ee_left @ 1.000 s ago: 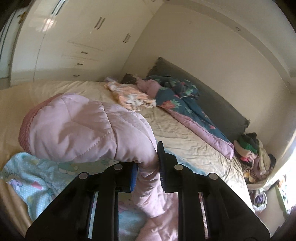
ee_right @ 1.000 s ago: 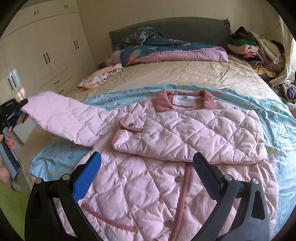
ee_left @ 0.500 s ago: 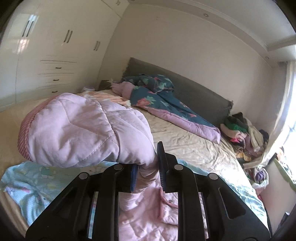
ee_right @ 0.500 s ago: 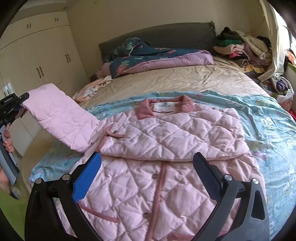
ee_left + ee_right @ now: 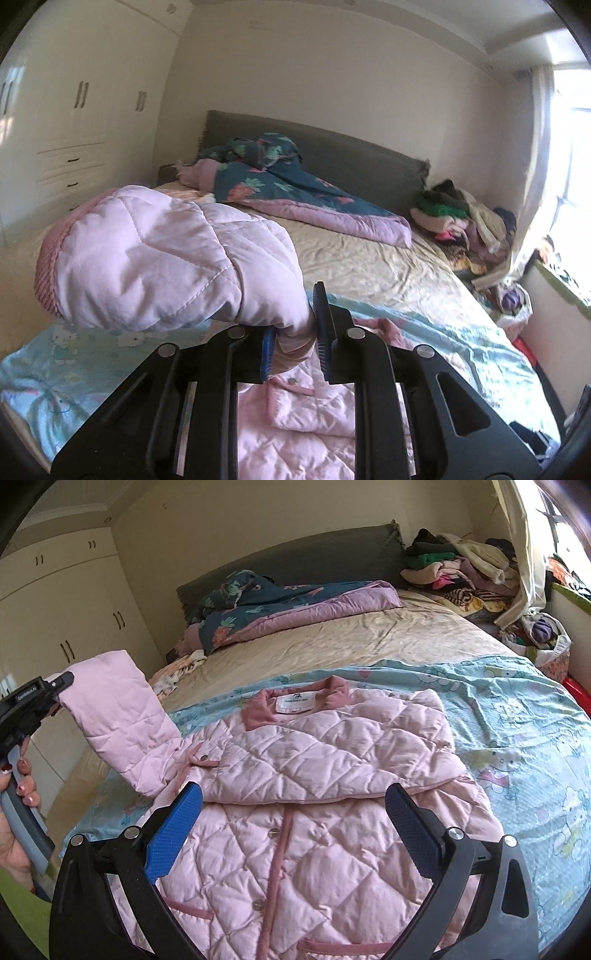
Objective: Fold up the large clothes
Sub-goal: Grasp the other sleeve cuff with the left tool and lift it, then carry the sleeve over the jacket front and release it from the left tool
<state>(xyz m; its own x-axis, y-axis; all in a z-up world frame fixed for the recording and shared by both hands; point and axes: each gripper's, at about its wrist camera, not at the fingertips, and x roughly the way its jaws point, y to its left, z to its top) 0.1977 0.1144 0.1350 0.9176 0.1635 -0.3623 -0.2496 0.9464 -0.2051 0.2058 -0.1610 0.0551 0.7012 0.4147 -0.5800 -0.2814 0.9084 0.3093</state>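
The bed (image 5: pixel 388 635) fills both views, beige sheet up top, dark headboard (image 5: pixel 332 147) behind. A light blue cartoon-print blanket (image 5: pixel 517 716) lies across the near half of the bed. On that blanket your pink quilted jacket (image 5: pixel 295 812) is spread front up, buttons and darker pink trim showing, collar (image 5: pixel 295 701) with its white label toward the headboard. One sleeve is already folded flat across the chest. A rumpled floral duvet (image 5: pixel 295 602) sits by the headboard, and a pile of clothes (image 5: pixel 461 565) is heaped at the far right corner of the bed. White wardrobes (image 5: pixel 74 110) line the left wall.

The other sleeve (image 5: pixel 118 720) is lifted off the bed to the jacket's left side, still attached at the shoulder, its ribbed pink cuff (image 5: pixel 48 266) hanging free in the left wrist view. Your left gripper (image 5: pixel 293 332) is clamped tight on that sleeve near the cuff end, blue pads pinching the fabric. Your left hand (image 5: pixel 14 812) wraps the handle at the frame edge.

Your right gripper (image 5: pixel 291 827) hovers over the jacket's lower front, jaws spread wide, nothing between them.
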